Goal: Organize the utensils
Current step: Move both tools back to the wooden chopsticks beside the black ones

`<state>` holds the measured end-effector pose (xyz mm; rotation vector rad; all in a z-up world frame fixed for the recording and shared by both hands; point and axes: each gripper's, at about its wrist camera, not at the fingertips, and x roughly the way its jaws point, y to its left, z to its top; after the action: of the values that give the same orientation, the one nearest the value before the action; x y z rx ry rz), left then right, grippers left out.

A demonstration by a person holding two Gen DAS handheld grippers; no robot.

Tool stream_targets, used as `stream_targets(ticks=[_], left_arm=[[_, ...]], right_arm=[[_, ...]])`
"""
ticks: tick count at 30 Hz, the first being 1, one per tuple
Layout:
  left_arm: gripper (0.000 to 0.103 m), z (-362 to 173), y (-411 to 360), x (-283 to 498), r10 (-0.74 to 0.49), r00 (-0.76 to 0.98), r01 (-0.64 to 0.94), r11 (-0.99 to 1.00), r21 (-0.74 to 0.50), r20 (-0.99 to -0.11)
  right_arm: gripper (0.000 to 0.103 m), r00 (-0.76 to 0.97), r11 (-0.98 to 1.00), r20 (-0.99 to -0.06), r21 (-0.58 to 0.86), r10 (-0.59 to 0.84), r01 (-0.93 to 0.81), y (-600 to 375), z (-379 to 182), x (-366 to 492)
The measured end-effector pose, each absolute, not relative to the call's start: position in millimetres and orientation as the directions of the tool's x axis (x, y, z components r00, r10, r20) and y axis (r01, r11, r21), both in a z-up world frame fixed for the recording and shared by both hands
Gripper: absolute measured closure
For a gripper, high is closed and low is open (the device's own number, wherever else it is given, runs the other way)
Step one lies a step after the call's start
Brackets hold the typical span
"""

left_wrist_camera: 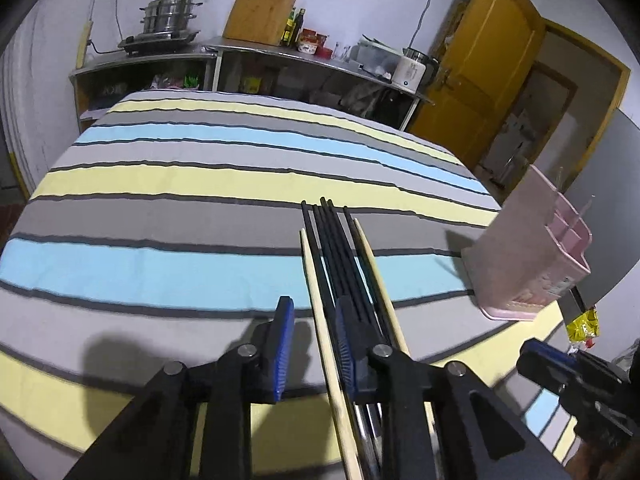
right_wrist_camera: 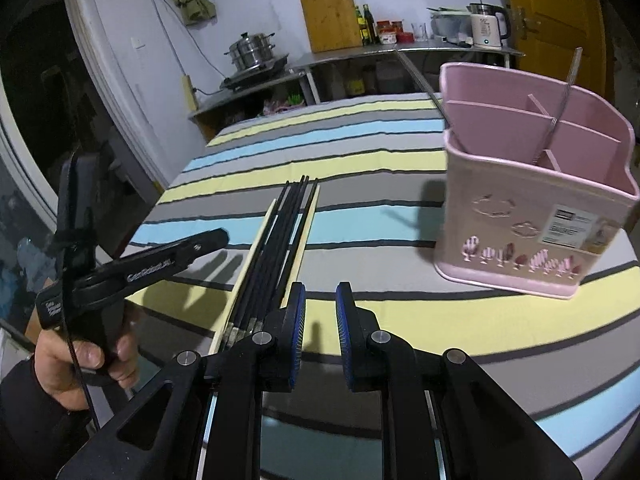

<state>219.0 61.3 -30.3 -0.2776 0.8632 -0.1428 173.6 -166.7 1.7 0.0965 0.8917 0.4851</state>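
Blue-padded left gripper (left_wrist_camera: pixel 312 344) sits closest in my left wrist view, jaws narrowly apart, nothing pinched; one pale chopstick runs through the gap without pad contact that I can confirm. My right gripper (right_wrist_camera: pixel 320 332) shows the same in its own view: narrow gap, nothing held.

Chopsticks (left_wrist_camera: pixel 340 264) lie bunched on the striped tablecloth (left_wrist_camera: pixel 160 264), tips pointing away from me. I count two pale wooden ones flanking a cluster of black ones, five or so; exact black count unclear.

Only the right view shows the pink utensil holder (right_wrist_camera: pixel 532 208) from the open side: four compartments visible, one thin metal utensil (right_wrist_camera: pixel 562 100) standing inside. It also shows my left hand (right_wrist_camera: pixel 76 364) on its gripper handle. The left view shows the holder only from its side, at the tablecloth's right edge, well apart from the chopsticks.

Behind: one steel counter (left_wrist_camera: pixel 256 50), one steamer pot (left_wrist_camera: pixel 170 14), one cutting board (left_wrist_camera: pixel 262 8), one kettle (right_wrist_camera: pixel 486 26), one yellow door (left_wrist_camera: pixel 476 64).
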Motion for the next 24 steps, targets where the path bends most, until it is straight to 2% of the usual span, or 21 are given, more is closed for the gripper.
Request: stream_targets(ticks=[8, 16, 18, 19, 24], left_arm=[[0.077, -54.3, 57.4, 246.5, -0.202, 0.609, 0.000, 0.967, -0.255, -0.767], [0.075, -55.6, 51.7, 246.9, -0.141, 0.621, 0.011, 0.985, -0.172, -0.771], [0.076, -55.8, 54.1, 245.9, -0.109, 0.622, -0.004, 0.990, -0.142, -0.776], [0.079, -56.1, 55.4, 245.3, -0.103, 0.619, -0.009, 0.990, -0.137, -0.779], [0.081, -55.2, 68.2, 244.7, -0.142, 0.617, -0.012, 0.982, -0.190, -0.774]], right_arm=[[0.087, 0.499, 0.885, -0.742, 0.287, 0.448, -0.367, -152.2, -11.4, 187.7], [0.087, 0.492, 0.886, -0.749, 0.288, 0.444, -0.363, -148.4, -17.3, 197.7], [0.087, 0.493, 0.886, -0.748, 0.285, 0.444, -0.367, -145.2, -17.4, 201.1], [0.087, 0.493, 0.886, -0.748, 0.282, 0.443, -0.368, -142.5, -17.3, 203.1], [0.087, 0.486, 0.886, -0.755, 0.278, 0.441, -0.372, -130.9, -22.6, 217.4]])
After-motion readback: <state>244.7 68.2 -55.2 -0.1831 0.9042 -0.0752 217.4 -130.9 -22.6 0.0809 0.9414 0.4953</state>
